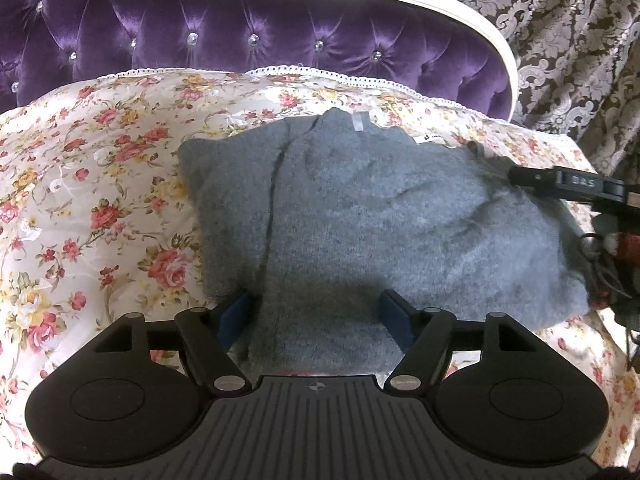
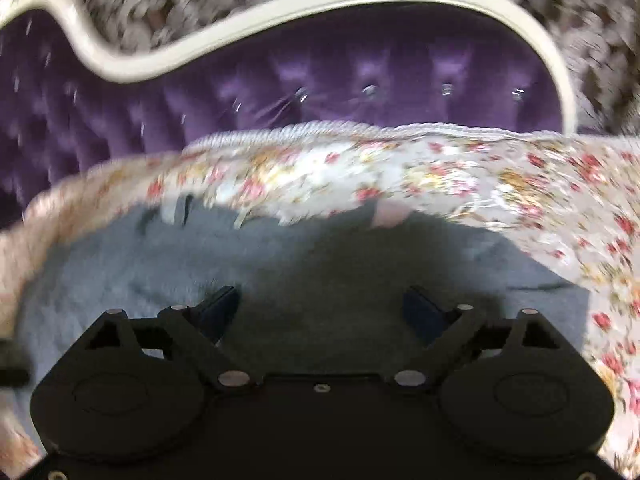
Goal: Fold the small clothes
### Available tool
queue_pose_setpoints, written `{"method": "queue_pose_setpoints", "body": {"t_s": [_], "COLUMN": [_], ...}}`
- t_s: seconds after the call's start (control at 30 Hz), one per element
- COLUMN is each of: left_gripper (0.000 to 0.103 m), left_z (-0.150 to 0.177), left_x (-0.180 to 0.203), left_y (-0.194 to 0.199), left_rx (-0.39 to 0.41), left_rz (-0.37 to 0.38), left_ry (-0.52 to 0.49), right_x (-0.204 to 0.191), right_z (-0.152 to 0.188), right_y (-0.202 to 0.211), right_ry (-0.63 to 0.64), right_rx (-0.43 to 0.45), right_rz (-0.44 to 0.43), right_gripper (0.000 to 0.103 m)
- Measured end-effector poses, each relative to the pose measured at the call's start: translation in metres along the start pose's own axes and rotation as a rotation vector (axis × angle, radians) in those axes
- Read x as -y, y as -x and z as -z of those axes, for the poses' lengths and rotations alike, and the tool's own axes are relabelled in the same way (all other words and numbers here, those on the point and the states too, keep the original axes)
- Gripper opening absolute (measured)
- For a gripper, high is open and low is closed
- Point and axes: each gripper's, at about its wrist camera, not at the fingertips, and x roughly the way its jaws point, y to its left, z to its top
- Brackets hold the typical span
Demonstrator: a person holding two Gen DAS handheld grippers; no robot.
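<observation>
From the left wrist view, we see the grey sweater [image 1: 372,216] lying on the flowered bedspread [image 1: 100,184], in front of the purple tufted headboard [image 1: 224,28]. It looks already folded into a rough block, with the neck label toward the headboard and a long crease running down its left part. We judge it soft, light and floppy, fuzzy enough not to slip; a doubled edge or corner would be the best place to pinch it. The left gripper [image 1: 316,312] is spread wide, with the near hem lying between its fingers. The right gripper [image 1: 532,178] comes in at the far right corner.

The right wrist view is blurred. There the right gripper [image 2: 322,310] stands spread over the sweater [image 2: 120,264], pinching nothing that we can see.
</observation>
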Motion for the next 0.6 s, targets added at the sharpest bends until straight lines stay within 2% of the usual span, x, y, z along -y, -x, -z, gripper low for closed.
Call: {"method": "queue_pose_setpoints", "body": {"t_s": [0.07, 0.17, 0.2, 0.27, 0.4, 0.47, 0.6], "left_gripper": [0.074, 0.077, 0.077, 0.078, 0.078, 0.078, 0.08], "left_z": [0.001, 0.003, 0.004, 0.004, 0.004, 0.004, 0.006], "left_x": [0.002, 0.006, 0.007, 0.007, 0.005, 0.005, 0.008], "left_y": [-0.001, -0.002, -0.002, -0.003, -0.001, -0.001, -0.001], "left_rx": [0.002, 0.007, 0.009, 0.012, 0.019, 0.022, 0.031], "left_rz": [-0.003, -0.012, -0.014, -0.016, -0.01, -0.01, -0.016], "left_ry": [-0.008, -0.035, -0.041, -0.045, -0.038, -0.033, -0.033], "right_x": [0.006, 0.004, 0.007, 0.012, 0.039, 0.056, 0.094], "right_z": [0.0, 0.011, 0.015, 0.015, 0.012, 0.015, 0.032], "right_y": [0.01, -0.001, -0.002, 0.006, 0.036, 0.051, 0.069], "right_ry": [-0.018, 0.122, 0.147, 0.111, -0.094, -0.217, -0.462], "right_rx": [0.022, -0.059, -0.058, -0.029, 0.046, 0.063, 0.038], "right_rz": [0.0, 0.139, 0.138, 0.131, 0.033, -0.013, -0.08], "right_gripper": [0.091, 0.092, 0.092, 0.092, 0.094, 0.1, 0.102]}}
